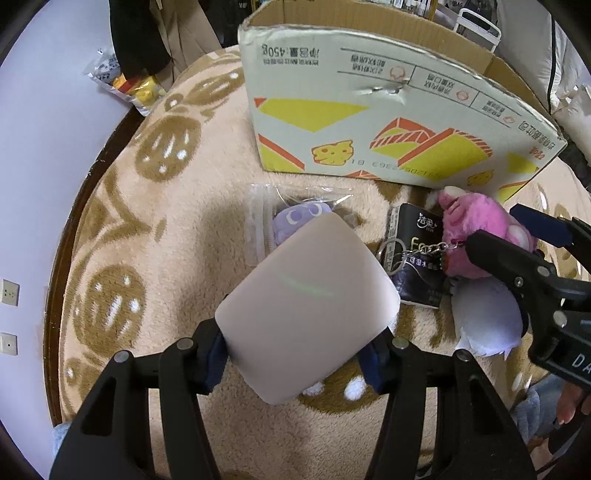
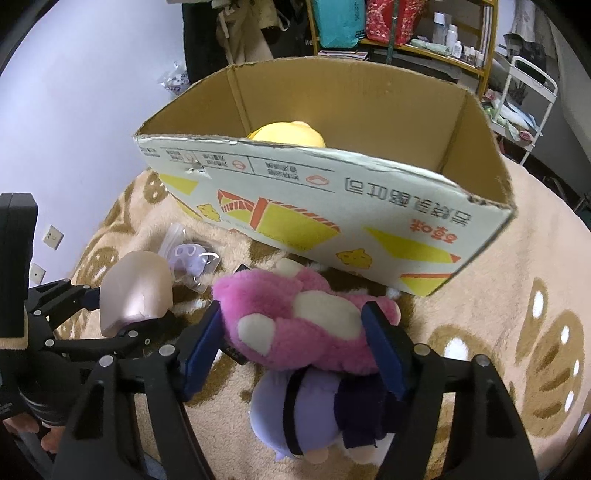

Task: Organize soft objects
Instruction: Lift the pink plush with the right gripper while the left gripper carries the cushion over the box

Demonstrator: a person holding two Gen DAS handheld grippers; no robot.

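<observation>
My left gripper is shut on a smooth beige rounded pad, held above the rug; it also shows in the right wrist view. My right gripper is shut on a pink plush bear with a keychain, just above a lilac plush. The open cardboard box stands just behind, with a yellow plush inside. A small purple plush in a clear bag and a black tissue pack lie on the rug before the box.
A beige and brown patterned rug covers the surface. A snack bag lies at the far left by the wall. Shelves and a white rack stand behind the box.
</observation>
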